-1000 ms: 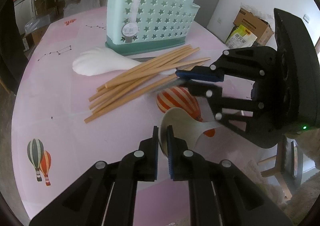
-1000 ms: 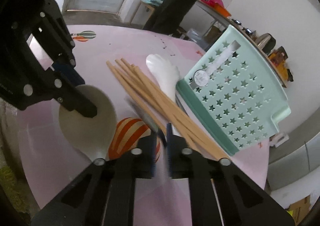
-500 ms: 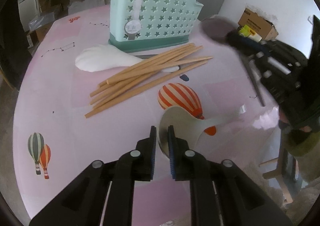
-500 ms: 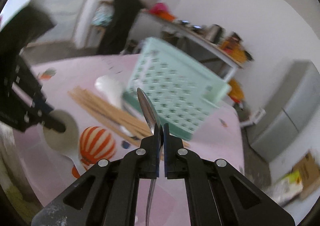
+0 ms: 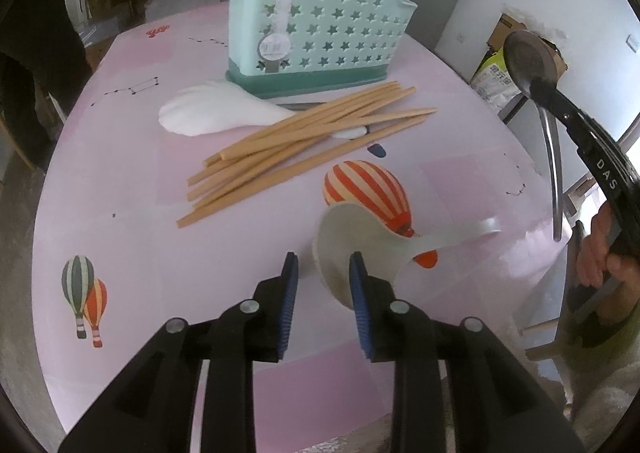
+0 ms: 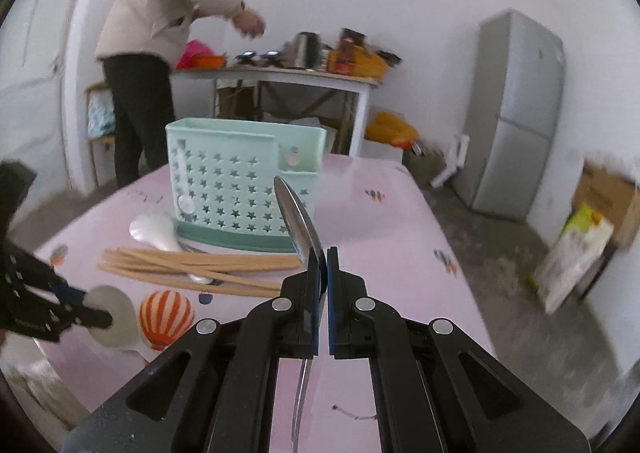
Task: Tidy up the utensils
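On the pink table [image 5: 120, 193] we have the utensils spread in front of the mint caddy [image 5: 316, 17], which stands upright near the far edge so its open top can take them handle-down. Our right gripper [image 6: 323, 253] is clamped on a metal spoon [image 6: 298, 221] at the neck, bowl pointing up and forward, handle hanging below the pads; held that way and raised clear of the table, it looks ready to go over the caddy's rim. Our left gripper [image 5: 323, 265] sits low over the cream ladle [image 5: 360, 245], its jaws opening, with the ladle's bowl rim between them; the right pad is at the rim, but we judge the pads are not pressing on it, so the ladle seems to lie on the table on its own, handle reaching right across the printed balloon. Between ladle and caddy the chopsticks [image 5: 296, 149] lie in a loose fan, crossing the handle of a white spoon [image 5: 212, 115] whose bowl rests just beside the caddy's base. None of these is sorted yet. Behind the table a person [image 6: 160, 33] works at a bench.
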A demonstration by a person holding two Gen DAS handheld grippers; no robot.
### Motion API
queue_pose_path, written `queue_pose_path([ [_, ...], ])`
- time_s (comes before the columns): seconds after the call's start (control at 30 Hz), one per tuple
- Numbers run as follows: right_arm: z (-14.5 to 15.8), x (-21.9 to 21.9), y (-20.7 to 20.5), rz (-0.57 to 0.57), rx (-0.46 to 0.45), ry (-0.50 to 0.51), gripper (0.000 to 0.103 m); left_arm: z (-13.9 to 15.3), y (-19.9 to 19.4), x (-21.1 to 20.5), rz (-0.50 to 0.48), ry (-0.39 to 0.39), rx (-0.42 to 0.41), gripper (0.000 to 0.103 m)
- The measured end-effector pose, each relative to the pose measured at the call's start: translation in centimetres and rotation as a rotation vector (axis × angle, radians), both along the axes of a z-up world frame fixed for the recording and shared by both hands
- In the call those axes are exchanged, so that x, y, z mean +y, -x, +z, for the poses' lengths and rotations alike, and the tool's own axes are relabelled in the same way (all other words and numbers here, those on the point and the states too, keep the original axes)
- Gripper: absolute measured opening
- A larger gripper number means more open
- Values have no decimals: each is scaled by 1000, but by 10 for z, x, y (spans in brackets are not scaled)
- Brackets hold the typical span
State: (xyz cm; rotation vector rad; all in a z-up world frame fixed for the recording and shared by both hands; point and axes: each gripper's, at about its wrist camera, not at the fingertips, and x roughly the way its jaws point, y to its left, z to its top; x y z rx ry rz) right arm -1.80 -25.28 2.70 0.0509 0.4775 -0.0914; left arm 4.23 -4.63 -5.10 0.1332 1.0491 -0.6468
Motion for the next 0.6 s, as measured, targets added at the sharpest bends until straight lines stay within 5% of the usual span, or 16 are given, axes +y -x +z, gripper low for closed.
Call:
queue_pose_path([
  [0.27, 0, 1, 9, -35, -5, -54, 2, 3, 9, -12, -21, -26, -43, 12],
  [0.6, -1, 3, 16, -46, 12, -100, 2, 9, 13, -11, -12, 4, -72, 8],
])
